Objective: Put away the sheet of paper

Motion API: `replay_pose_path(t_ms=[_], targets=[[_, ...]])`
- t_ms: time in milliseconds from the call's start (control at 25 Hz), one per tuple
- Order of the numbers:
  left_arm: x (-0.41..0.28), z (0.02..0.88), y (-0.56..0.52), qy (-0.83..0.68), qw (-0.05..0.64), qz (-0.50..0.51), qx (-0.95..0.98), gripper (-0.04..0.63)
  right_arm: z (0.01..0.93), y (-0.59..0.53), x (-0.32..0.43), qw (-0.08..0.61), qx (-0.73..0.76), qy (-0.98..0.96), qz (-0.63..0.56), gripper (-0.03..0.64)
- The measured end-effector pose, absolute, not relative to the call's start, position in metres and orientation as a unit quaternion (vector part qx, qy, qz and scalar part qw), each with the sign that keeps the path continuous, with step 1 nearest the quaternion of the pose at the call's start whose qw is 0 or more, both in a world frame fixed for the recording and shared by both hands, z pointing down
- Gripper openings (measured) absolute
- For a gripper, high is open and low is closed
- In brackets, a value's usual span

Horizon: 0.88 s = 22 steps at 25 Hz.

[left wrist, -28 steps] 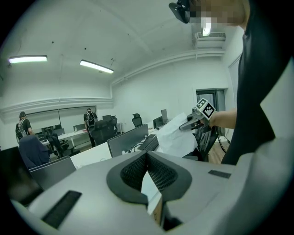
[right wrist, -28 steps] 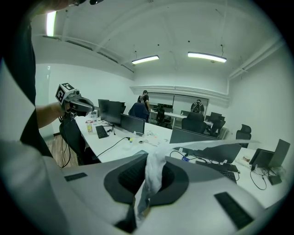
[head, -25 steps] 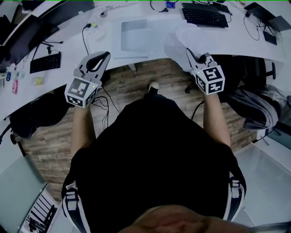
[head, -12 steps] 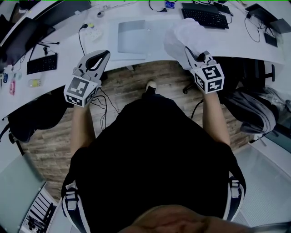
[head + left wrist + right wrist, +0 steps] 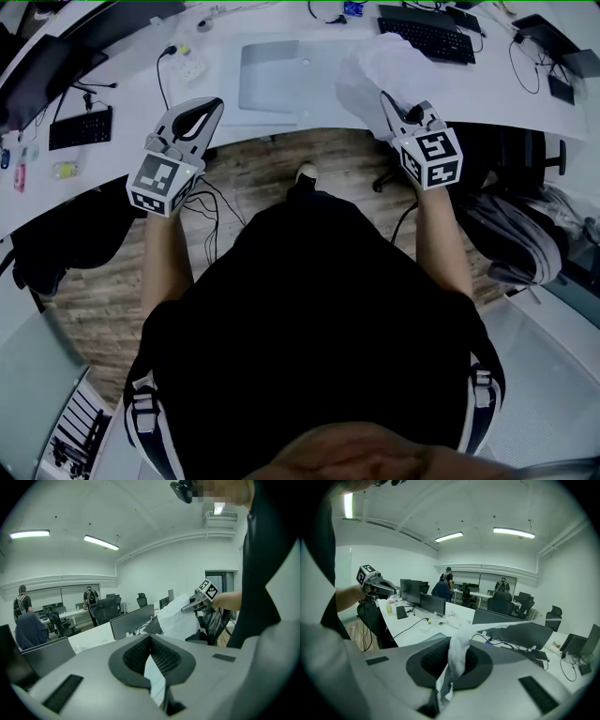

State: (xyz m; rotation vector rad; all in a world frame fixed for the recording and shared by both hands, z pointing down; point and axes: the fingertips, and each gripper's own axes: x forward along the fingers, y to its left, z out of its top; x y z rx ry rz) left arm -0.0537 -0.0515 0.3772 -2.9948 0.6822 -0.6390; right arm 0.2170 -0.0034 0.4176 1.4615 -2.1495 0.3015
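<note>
Head view: white curved desk (image 5: 506, 94) runs across top of frame, wood floor (image 5: 262, 183) under its near edge. On desk, top centre: grey flat pad (image 5: 272, 75). Black keyboard (image 5: 422, 36) upper right, 2nd keyboard (image 5: 80, 127) far left, power strip (image 5: 192, 67) w/ cable just left of pad. Dark bag (image 5: 516, 234) mid-right below desk edge, black chair (image 5: 66, 244) mid-left.

R gripper (image 5: 392, 111): jaws clamped on the sheet of paper (image 5: 380, 66). The sheet is crumpled and stands up from the jaws over the desk edge, between pad and upper-right keyboard. In the right gripper view the sheet (image 5: 457, 660) is wedged between the pads of R gripper (image 5: 452, 644) and blocks the centre of the look ahead. Monitors (image 5: 431, 603) stand behind it.

L gripper (image 5: 208, 105) is at the desk edge, lower left of pad. Its tips (image 5: 150, 637) are together w/ nothing gripped. A pale sliver shows in the gap below the tips, prob. desk behind, not sure.

Grippers are well apart, pad between them in frame. A bare desk strip lies between pad and sheet, and there is more bare desk right of the sheet. Cables lie along the top edge.
</note>
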Motion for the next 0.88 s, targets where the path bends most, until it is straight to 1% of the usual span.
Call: replay_pose_path(t_ms=[360, 880], targets=[[-0.047, 0.374, -0.078, 0.231, 0.004, -0.208, -0.950, 0.021, 0.421, -0.032, 0.224, 0.258, 0.528, -0.801, 0.111, 0.015], [-0.017, 0.370, -0.091, 0.237, 0.012, -0.217, -0.947, 0.021, 0.431, -0.052, 0.245, 0.263, 0.508, -0.812, 0.117, 0.015]])
